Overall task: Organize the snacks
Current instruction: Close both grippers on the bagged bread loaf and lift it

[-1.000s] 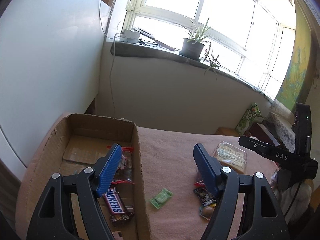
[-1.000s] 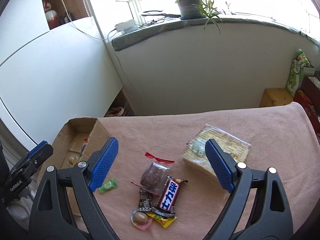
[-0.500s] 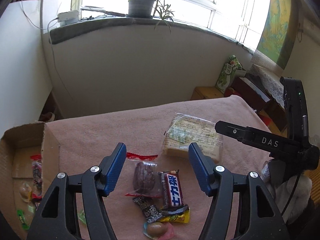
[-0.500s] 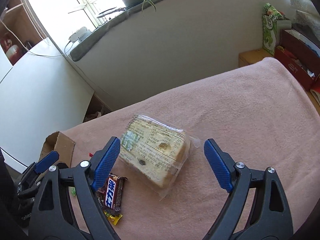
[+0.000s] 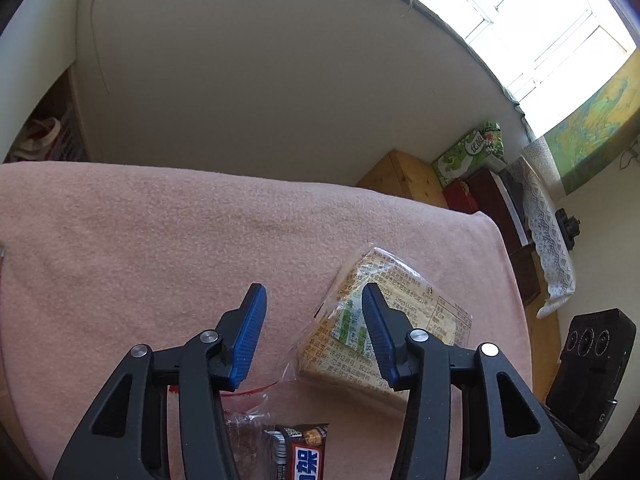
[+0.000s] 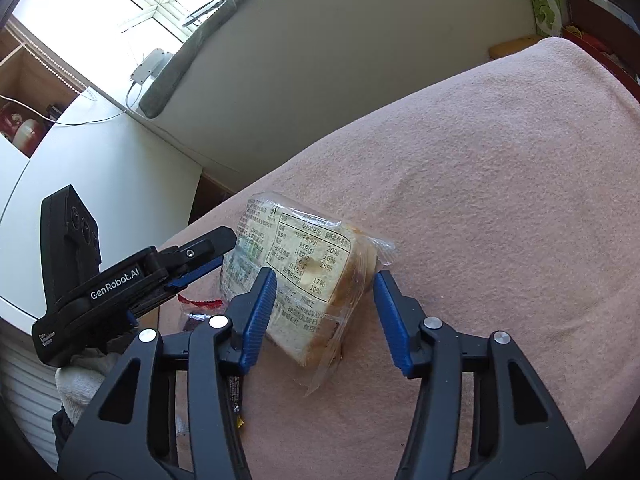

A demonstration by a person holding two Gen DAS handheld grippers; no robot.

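A bagged bread slice with a printed label [image 6: 304,268] lies on the pink blanket [image 6: 500,184]. My right gripper [image 6: 325,280] is open, its blue fingers on either side of the bread's near end, not pressing it. In the left wrist view the bread [image 5: 404,320] lies to the right. My left gripper [image 5: 312,300] is open and empty over the blanket, its right finger over the bread's left edge. It also shows in the right wrist view [image 6: 204,256], beside the bread. A dark candy bar [image 5: 300,456] and a clear red-edged wrapper [image 5: 244,412] lie below it.
The blanket [image 5: 160,248] covers the table to its far edge, with a white wall behind. A wooden box [image 5: 404,176], a green carton [image 5: 472,152] and dark furniture stand at the right. A white cabinet [image 6: 92,160] stands at the left.
Both grippers have moved in low over the bread. The left swung right, so the cardboard box has left its view. The right gripper now straddles the bread's near end.
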